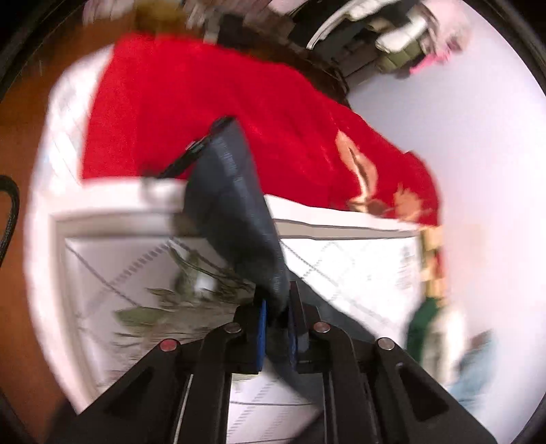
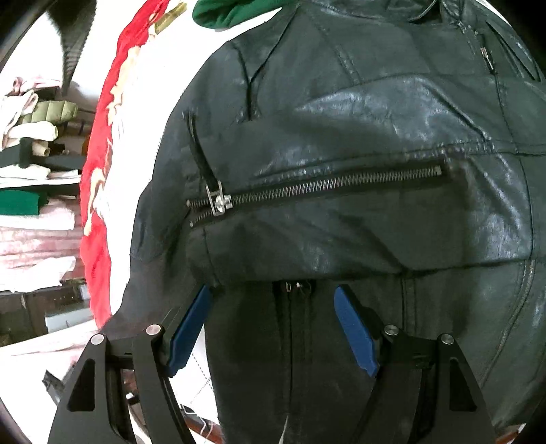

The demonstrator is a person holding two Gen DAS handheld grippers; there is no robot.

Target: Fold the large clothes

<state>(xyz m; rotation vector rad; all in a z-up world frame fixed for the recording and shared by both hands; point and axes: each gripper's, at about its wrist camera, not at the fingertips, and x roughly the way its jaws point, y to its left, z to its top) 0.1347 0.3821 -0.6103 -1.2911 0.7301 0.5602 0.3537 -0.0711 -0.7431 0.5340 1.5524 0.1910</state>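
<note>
two grippers are at work on a dark leather jacket point(image 2: 341, 143) spread over a white patterned bed cover point(image 1: 358, 266). the left gripper point(image 1: 278, 328) is clamped on a dark ribbed edge point(image 1: 232, 205) of it, lifted above the cover beside a red blanket point(image 1: 204, 109). the right gripper point(image 2: 273, 328) hangs with jaws apart over the jacket's front, below its slanted pocket zipper point(image 2: 314, 188).

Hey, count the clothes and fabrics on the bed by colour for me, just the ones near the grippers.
Black leather jacket with zips: 1
Red blanket with a leaf pattern: 1
Green garment: 1
Total: 3
</note>
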